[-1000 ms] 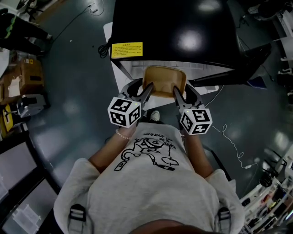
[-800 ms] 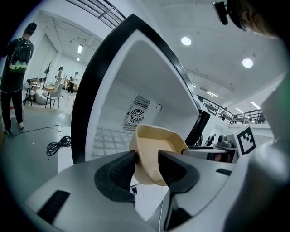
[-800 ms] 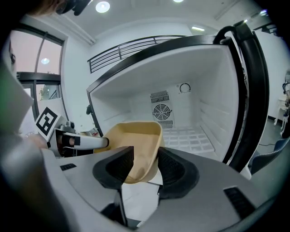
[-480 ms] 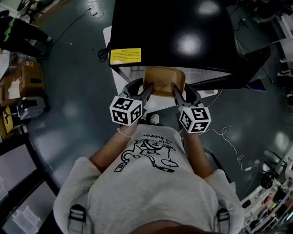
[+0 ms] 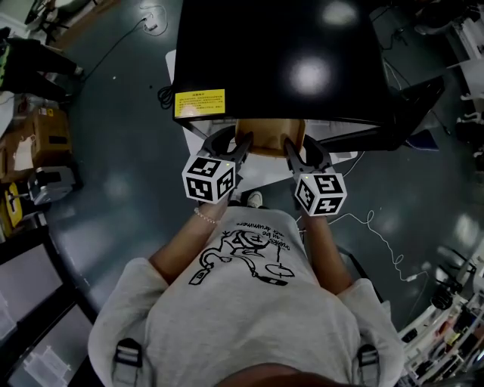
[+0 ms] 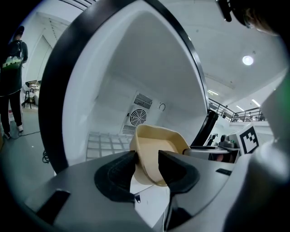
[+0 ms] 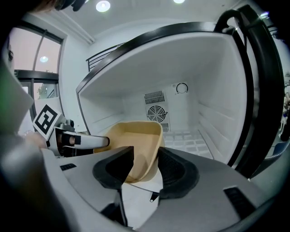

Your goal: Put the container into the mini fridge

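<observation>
Seen from above, the mini fridge's (image 5: 280, 60) black top hides the far half of the tan container (image 5: 268, 137), which is held in its open mouth. The left tongs (image 6: 147, 159) are clenched on its left wall and the right tongs (image 7: 145, 159) on its right wall. Both pairs tilt slightly downward.

The floor (image 5: 113, 128) is dark grey and glossy, with soft patches of reflected light. Well to the left of the jaws stand cardboard boxes (image 5: 34, 140). To their right a thin white cable (image 5: 369, 215) trails over the floor. High above the jaws, the white ceiling (image 7: 145, 13) carries round lamps (image 7: 103, 6). A tall window (image 7: 31, 50) shows far to the left, and a railing (image 6: 224, 110) lines an upper level.
</observation>
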The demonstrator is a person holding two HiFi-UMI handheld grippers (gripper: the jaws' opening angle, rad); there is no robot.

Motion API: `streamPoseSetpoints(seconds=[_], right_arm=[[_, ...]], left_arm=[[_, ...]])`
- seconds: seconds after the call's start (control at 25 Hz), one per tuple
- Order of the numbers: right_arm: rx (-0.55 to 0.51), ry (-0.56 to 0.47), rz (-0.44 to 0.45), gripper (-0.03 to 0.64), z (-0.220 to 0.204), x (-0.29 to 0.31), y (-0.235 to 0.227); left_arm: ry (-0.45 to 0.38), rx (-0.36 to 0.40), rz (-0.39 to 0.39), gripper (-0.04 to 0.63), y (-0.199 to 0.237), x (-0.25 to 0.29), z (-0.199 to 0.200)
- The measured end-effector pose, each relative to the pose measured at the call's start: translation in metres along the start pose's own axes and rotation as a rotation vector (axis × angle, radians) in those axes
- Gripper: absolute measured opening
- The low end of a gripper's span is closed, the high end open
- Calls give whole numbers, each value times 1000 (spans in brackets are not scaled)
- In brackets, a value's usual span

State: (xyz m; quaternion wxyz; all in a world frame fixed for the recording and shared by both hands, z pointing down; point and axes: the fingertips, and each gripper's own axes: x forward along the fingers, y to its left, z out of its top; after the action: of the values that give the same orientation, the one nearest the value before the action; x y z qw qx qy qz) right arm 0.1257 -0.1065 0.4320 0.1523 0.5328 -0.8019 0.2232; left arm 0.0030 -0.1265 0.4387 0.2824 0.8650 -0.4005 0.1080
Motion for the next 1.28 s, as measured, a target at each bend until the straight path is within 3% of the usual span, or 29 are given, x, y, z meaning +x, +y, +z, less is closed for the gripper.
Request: streamPoseSetpoints(seconds=[1.28], right_arm=[[-7, -5, -8, 178, 15, 45, -30]], left_arm=[[26, -4, 23, 170, 23, 49, 10]])
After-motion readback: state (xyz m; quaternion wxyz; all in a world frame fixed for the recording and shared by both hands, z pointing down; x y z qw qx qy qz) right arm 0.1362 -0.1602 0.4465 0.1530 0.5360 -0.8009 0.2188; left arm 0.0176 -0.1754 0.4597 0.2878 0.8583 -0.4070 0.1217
